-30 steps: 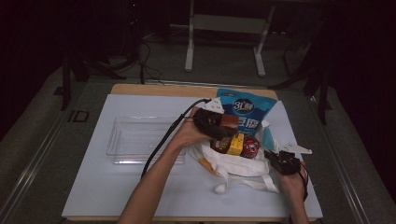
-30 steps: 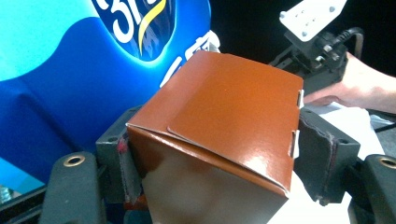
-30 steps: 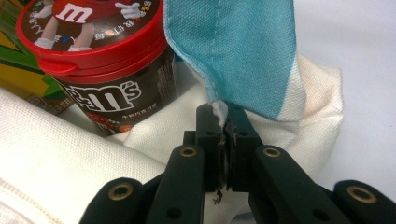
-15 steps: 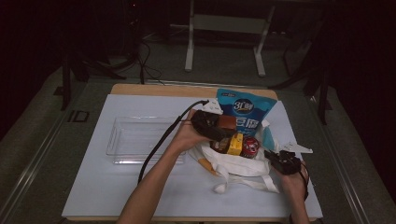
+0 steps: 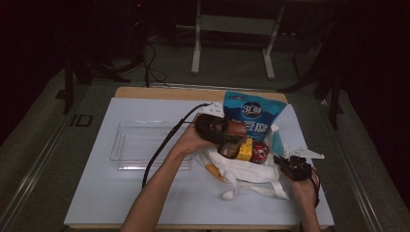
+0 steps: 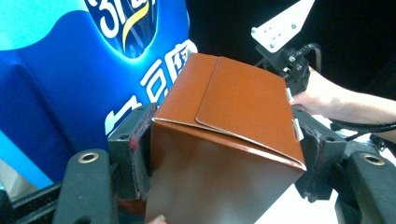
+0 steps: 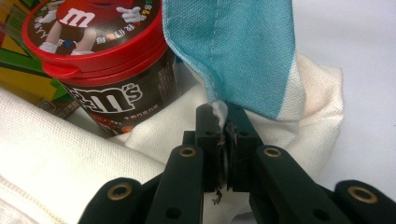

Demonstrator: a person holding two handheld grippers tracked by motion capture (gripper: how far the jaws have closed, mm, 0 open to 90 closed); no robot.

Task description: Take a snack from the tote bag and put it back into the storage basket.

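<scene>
At the centre of the high view the left gripper [image 5: 231, 131] holds a small brown glossy cardboard box [image 5: 236, 129] just above the open mouth of a white cloth tote bag with a light-blue lining [image 5: 246, 169], which lies on the white-covered tabletop [image 5: 145, 193] right of centre. In the left gripper view the brown box [image 6: 229, 140] sits between the two black jaws, both pads pressing its side walls; the jaws have just been closing a little on it. Its folded flap top faces up and toward the camera, and its long axis runs away from the gripper toward the tall blue snack pouch with white lettering [image 6: 79, 70] standing behind it. The right gripper [image 5: 290, 166], at the lower right of the high view, has its jaws clenched on the edge of the bag; in the right gripper view the right gripper's [image 7: 223, 135] jaws pinch the blue lining and white cloth [image 7: 243, 51]. A dark candy tub with a red lid [image 7: 100, 60] stands upright inside the bag. A clear plastic tray [image 5: 140, 145] lies left of centre.
</scene>
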